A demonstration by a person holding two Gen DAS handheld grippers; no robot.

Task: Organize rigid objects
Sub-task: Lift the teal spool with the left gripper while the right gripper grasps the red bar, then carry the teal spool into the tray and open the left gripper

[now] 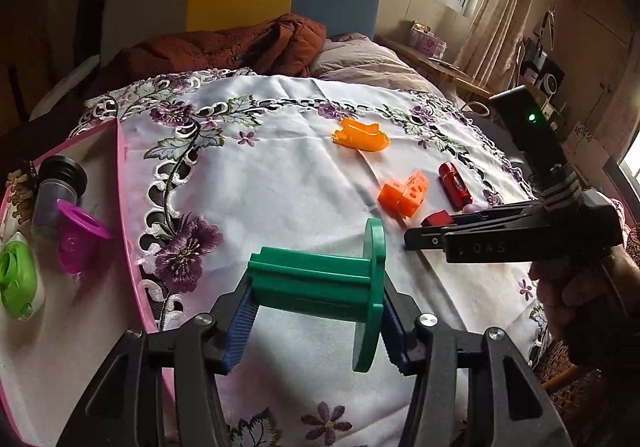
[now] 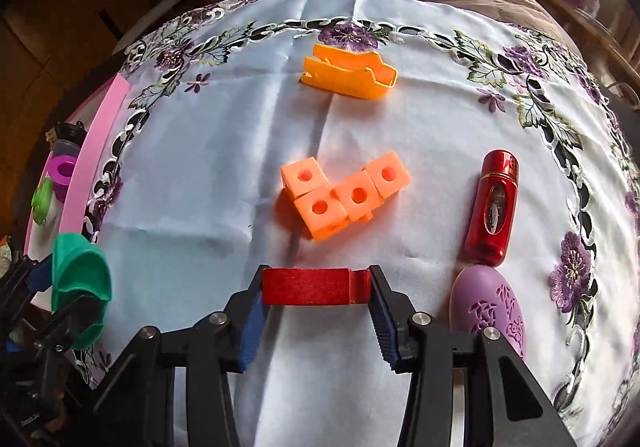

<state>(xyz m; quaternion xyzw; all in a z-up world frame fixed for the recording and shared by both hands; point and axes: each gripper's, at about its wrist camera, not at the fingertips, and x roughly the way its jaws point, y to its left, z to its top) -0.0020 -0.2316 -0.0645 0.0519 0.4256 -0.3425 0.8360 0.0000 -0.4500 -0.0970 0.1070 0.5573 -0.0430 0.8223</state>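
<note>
The left gripper (image 1: 316,311) clamps a green plastic spool (image 1: 340,287) above the embroidered cloth (image 1: 280,187); the right gripper (image 2: 316,299) pinches a red block (image 2: 312,285). Left of the left gripper, a pink-rimmed tray (image 1: 124,183) holds a magenta cup (image 1: 80,239), grey cylinder (image 1: 54,203) and lime-green piece (image 1: 16,279).

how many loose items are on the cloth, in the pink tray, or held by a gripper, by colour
orange: 2, clip-like piece, cube block
red: 2, capsule, block
purple: 1, oval
green: 2, spool, tray piece
magenta: 1
grey: 1
total: 9
</note>
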